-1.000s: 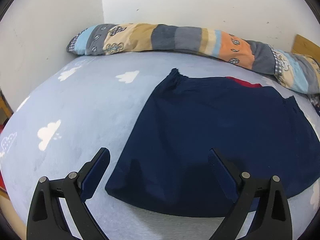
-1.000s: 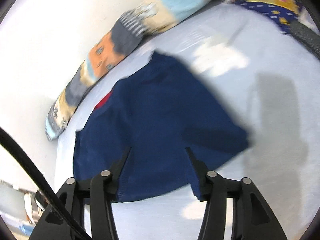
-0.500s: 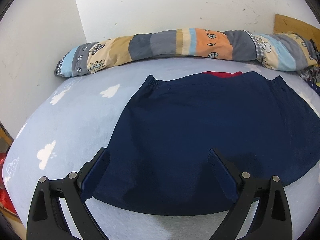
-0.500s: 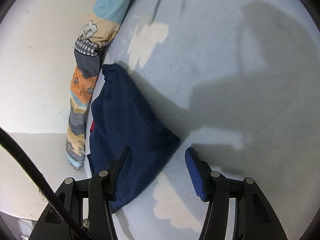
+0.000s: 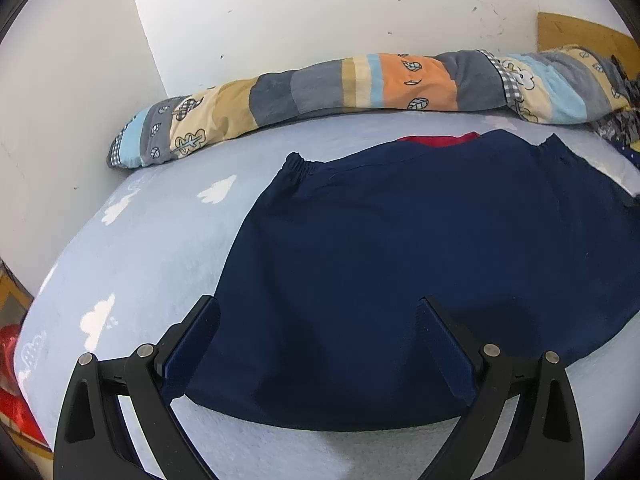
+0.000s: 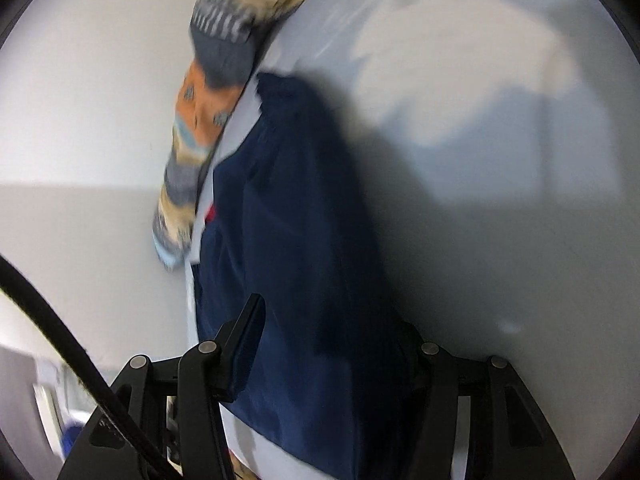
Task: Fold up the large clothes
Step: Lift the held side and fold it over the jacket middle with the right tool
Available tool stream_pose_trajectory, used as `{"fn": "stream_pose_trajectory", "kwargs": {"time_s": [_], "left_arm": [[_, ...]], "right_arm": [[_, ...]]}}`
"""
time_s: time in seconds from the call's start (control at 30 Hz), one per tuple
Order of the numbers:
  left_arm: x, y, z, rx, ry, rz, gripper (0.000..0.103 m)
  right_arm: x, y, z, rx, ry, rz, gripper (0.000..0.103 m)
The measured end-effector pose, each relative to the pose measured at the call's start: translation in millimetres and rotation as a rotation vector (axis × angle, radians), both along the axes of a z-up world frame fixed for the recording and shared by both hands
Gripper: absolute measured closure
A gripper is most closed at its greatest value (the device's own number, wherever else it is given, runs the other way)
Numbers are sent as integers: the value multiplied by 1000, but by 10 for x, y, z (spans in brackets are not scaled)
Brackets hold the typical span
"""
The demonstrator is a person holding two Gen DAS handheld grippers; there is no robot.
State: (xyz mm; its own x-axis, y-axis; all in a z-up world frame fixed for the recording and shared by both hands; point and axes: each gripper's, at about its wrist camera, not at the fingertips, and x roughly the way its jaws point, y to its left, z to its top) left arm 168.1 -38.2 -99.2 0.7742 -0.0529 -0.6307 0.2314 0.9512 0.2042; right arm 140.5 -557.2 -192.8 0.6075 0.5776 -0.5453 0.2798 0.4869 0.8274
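Navy garment (image 5: 420, 264), a red strip (image 5: 440, 140) showing at its far edge, lies spread flat on a pale blue bedsheet (image 5: 152, 248) printed with white clouds, its far side near a long patchwork bolster (image 5: 360, 84) set against the white wall (image 5: 320, 8). The left gripper (image 5: 318, 316) hangs over the garment's near hem with its fingers wide apart and empty, the cloth filling the gap between them without touching either pad. The right gripper (image 6: 332, 320) is also spread, its fingers straddling the garment's side edge; the view is blurred, and no pad can be seen pressing on the fabric. Half a second earlier the right gripper sat higher, with only the garment's corner near its left finger; it has since dropped close over the cloth. The left view has barely changed in that time.
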Motion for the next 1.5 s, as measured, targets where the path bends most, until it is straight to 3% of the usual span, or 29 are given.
{"fn": "stream_pose_trajectory", "kwargs": {"time_s": [0.07,0.13,0.23,0.43,0.53,0.6,0.67,0.73,0.77,0.8,0.83,0.9,0.93,1.0,1.1,1.23,1.4,1.5], "left_arm": [[5,-24,0,-4,-9,-1,4],[60,-59,-10,-22,4,1,4],[196,-120,-31,-77,70,-7,4],[719,-409,-64,-176,191,73,5],[980,-654,-202,-135,203,95,5],[1136,-810,-378,-46,186,138,5],[1178,-903,-526,-13,174,136,4],[1145,-1037,-521,70,127,137,6],[1140,-1057,-472,72,134,130,20],[1126,-1052,-400,23,152,113,36],[1093,-1029,-295,-53,153,102,37],[1033,-1086,-164,-74,102,110,32],[1035,-1194,-187,-39,93,92,28],[1132,-1343,-430,55,154,84,20],[1105,-1401,-521,86,94,82,21],[1178,-1086,-399,-78,183,72,17],[1175,-534,-211,-114,157,103,16],[1191,17,-45,-193,139,148,16]], "right_arm": [[207,97,34,-68,17,65,46],[369,212,110,-177,34,107,72],[394,369,286,-288,14,128,83],[347,751,799,-483,-4,76,88],[347,998,1150,-567,-18,86,89],[350,1110,1342,-613,-24,88,89],[379,1202,1461,-606,-29,84,89],[363,1282,1567,-602,-43,87,89],[380,1323,1602,-591,-45,90,89],[394,1357,1617,-584,-45,93,89],[384,1380,1637,-587,-47,96,89],[376,1449,1698,-600,-48,98,89],[410,1481,1709,-592,-46,95,89],[403,1495,1740,-565,-50,93,89],[389,1568,1845,-533,-64,99,89],[409,1778,2046,-548,-61,125,89],[462,2132,2289,-599,-64,138,89],[519,2404,2382,-652,-52,144,89]]}}
